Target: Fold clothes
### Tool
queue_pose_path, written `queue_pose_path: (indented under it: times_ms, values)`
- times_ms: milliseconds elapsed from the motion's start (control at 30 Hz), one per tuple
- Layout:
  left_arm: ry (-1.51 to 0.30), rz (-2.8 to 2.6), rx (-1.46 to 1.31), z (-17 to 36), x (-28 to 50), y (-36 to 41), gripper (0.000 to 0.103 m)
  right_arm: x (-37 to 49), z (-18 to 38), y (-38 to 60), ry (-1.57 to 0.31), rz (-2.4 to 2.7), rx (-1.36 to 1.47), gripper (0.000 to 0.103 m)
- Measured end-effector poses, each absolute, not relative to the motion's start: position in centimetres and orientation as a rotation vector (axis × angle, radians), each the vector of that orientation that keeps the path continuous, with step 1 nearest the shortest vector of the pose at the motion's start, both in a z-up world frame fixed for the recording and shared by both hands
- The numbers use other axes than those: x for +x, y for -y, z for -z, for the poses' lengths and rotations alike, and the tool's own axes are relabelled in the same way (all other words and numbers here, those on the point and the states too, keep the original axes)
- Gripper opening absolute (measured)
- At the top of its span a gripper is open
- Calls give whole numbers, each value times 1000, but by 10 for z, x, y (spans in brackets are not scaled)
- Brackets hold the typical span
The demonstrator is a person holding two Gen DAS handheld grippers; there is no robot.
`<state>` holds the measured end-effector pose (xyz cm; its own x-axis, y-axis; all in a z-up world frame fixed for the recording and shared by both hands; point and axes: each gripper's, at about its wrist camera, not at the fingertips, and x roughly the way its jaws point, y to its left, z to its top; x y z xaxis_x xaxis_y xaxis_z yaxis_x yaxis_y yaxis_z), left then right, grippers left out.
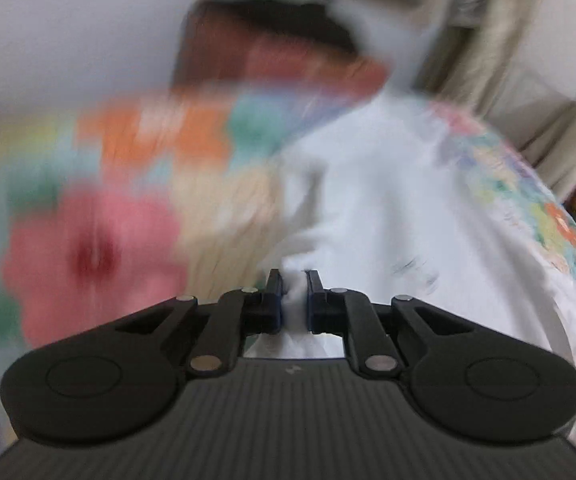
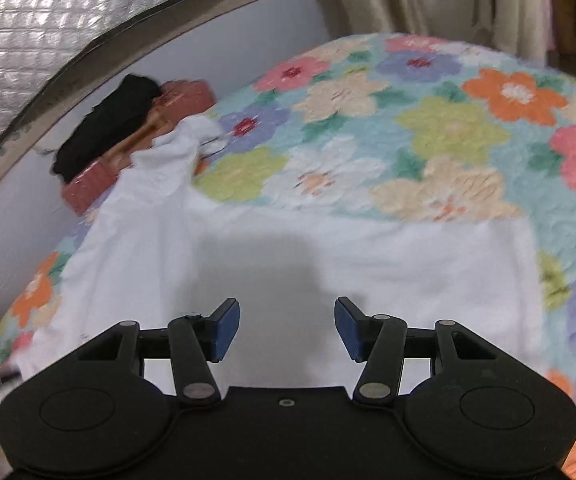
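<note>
Pinching a bunched edge of the white garment [image 1: 388, 208] between nearly closed jaws, the left gripper [image 1: 295, 280] has the cloth spreading ahead and to its right over the floral bedspread [image 1: 136, 184]. Spread wide and empty, the right gripper [image 2: 287, 310] hovers above the garment's flat panel, its far end trailing ahead-left toward a black cloth [image 2: 108, 124].

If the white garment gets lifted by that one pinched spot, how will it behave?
Probably floppy: the white garment bunches between the left gripper fingers and creases. Likely light, thin cloth. It would probably drag across the fuzzy floral blanket, not slide.
</note>
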<state>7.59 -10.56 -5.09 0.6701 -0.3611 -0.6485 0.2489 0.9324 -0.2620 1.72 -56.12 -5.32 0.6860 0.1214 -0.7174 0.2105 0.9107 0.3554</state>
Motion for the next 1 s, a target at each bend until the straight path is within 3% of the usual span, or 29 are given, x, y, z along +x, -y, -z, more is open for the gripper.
queue_pose_path:
  times_ms: [67, 233, 400, 433, 567, 633, 733, 933, 1000]
  values:
    - [-791, 417, -121, 49, 67, 125, 14, 18, 54, 532, -806, -71, 374, 58]
    - [-995, 412, -212, 100, 59, 143, 16, 23, 67, 419, -815, -422, 177, 58]
    - [-961, 392, -161, 104, 34, 150, 20, 56, 90, 351, -896, -628, 257, 57]
    - [-957, 400, -153, 103, 31, 151, 25, 66, 91, 343, -914, -629, 268, 58]
    - [-990, 425, -255, 102, 40, 123, 26, 93, 84, 315, -940, -681, 299, 58]
    - [-993, 411, -295, 96, 43, 110, 29, 97, 78, 299, -933, -689, 251, 58]
    - [-950, 348, -288, 88, 46, 103, 47, 102, 75, 274, -945, -700, 146, 58]
    - [-965, 314, -284, 89, 52, 82, 49, 116, 78, 220, -1024, -659, -157, 58]
    - [-961, 261, -284, 86, 51, 70, 52, 115, 85, 217, -1025, -626, -191, 52]
